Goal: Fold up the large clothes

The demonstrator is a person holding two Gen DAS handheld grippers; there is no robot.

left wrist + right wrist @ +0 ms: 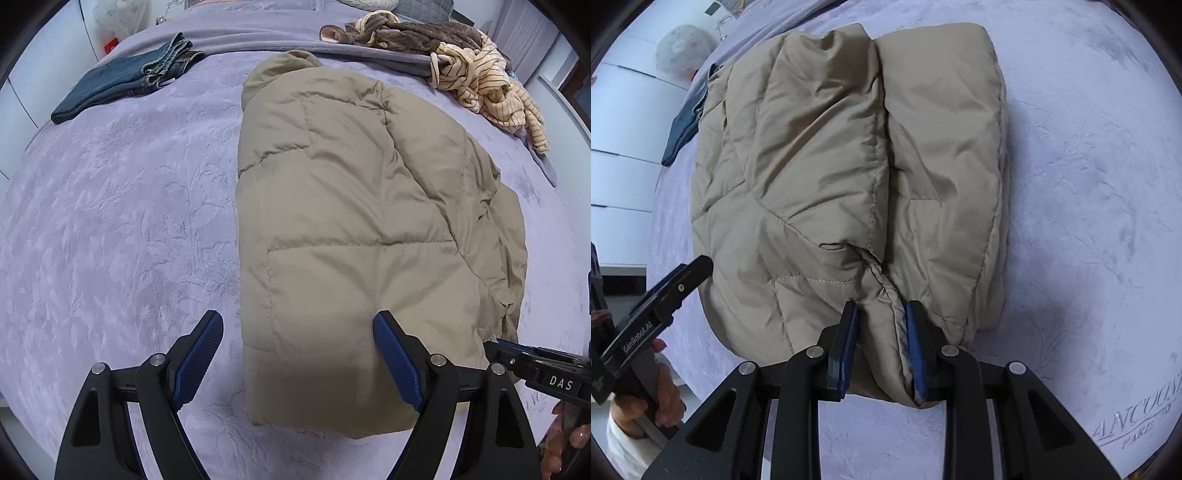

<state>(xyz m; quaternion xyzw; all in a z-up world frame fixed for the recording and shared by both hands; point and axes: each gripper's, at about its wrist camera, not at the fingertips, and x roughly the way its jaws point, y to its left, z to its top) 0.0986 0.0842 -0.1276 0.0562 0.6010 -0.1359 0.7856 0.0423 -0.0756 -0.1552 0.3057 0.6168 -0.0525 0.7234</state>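
Note:
A tan puffer jacket (351,206) lies folded lengthwise on the lavender bedspread (110,221). My left gripper (298,339) is open wide, just above the jacket's near left hem corner, one finger over the bedspread and one over the jacket. In the right wrist view the jacket (849,166) fills the middle. My right gripper (882,325) is shut on a bunched fold of the jacket's near edge. The right gripper's body also shows at the right edge of the left wrist view (543,369). The left gripper shows at the left of the right wrist view (661,295).
Folded blue jeans (125,85) lie at the far left of the bed. A heap of striped and brown clothes (461,62) lies at the far right. White drawers (620,166) stand beside the bed. The bedspread edge carries embroidered lettering (1137,417).

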